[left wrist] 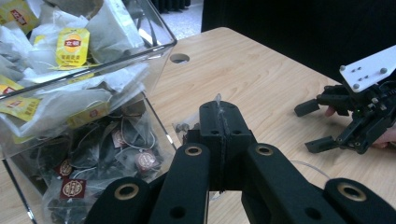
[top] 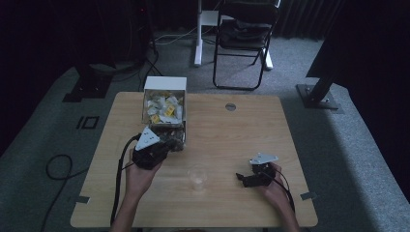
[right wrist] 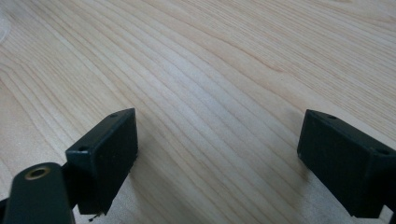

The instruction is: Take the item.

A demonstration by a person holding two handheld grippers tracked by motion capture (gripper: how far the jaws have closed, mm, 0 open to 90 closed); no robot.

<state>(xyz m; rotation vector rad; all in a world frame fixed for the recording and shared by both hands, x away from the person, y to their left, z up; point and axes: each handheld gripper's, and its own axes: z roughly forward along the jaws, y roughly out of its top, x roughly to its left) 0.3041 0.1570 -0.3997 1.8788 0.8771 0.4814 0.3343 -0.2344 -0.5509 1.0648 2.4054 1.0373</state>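
Your left gripper [left wrist: 219,116] is pinching shut on a clear wrapper edge [left wrist: 218,99] just beside the box [left wrist: 159,56]; so thin a hold could slip, or drag neighbouring bags out. The box is holding yellow-tagged tea bags [left wrist: 72,46] above, red-tagged ones [left wrist: 145,160] below. Your right gripper [right wrist: 217,158] is hovering wide open, empty. The cup [top: 197,177] is sitting between your hands, seemingly empty.
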